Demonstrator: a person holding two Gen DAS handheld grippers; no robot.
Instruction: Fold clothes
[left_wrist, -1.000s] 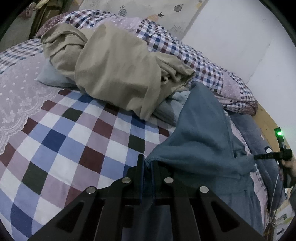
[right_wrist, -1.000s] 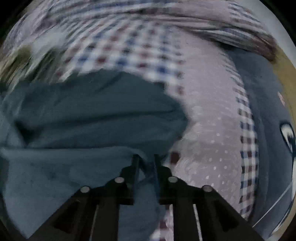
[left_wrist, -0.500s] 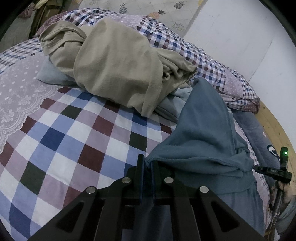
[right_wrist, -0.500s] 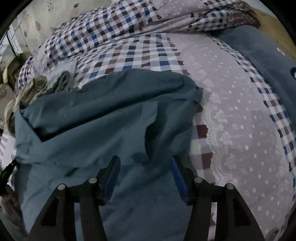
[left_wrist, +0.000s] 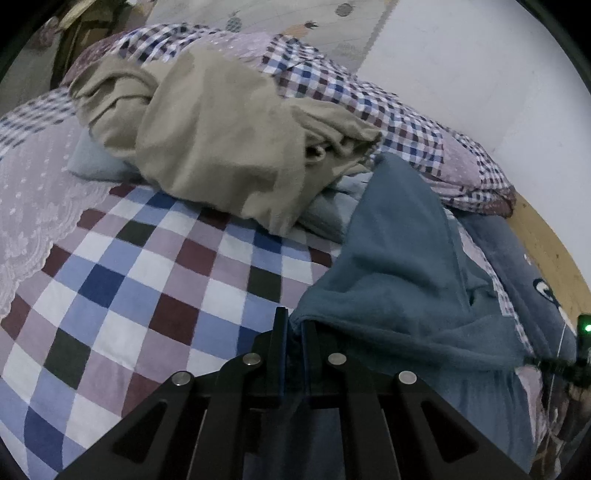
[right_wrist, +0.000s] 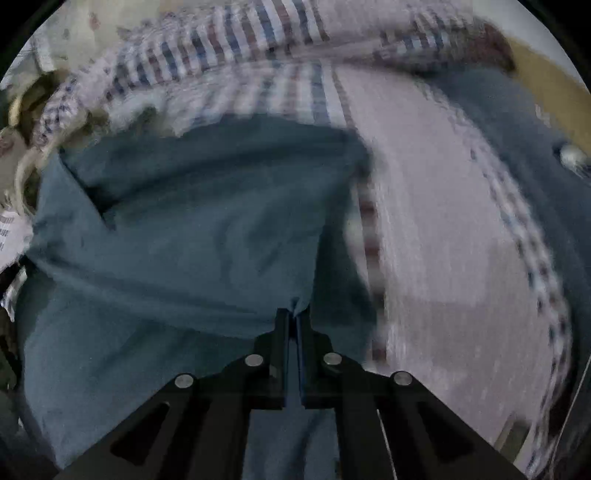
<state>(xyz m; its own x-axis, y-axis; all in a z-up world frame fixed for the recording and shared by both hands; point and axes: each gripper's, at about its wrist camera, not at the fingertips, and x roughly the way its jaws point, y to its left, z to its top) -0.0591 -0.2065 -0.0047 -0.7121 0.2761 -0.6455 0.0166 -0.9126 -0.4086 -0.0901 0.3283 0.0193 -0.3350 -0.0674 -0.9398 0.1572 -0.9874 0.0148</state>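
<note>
Right hand-held gripper (right_wrist: 293, 325), spread half a second ago, now pinches the blue garment (right_wrist: 207, 221); left hand-held gripper (left_wrist: 293, 328) still grips its corner, ready to fold.

Bed (left_wrist: 155, 280): you had it spread with a checked cover of blue, white, maroon and dark squares, edged by a pale lace-trimmed dotted panel (left_wrist: 33, 192).
Beige garment (left_wrist: 221, 133): it lay bunched in a heap at the far side, on the cover.
Blue garment (left_wrist: 402, 273): it lay on the bed's right part, just beside the beige heap.
Small-check quilt (left_wrist: 369, 103): it was crumpled along the far edge, by the wall.
Right-wrist view: it was blurred; the blue garment (right_wrist: 192, 229) lay over the dotted panel (right_wrist: 436, 229).
</note>
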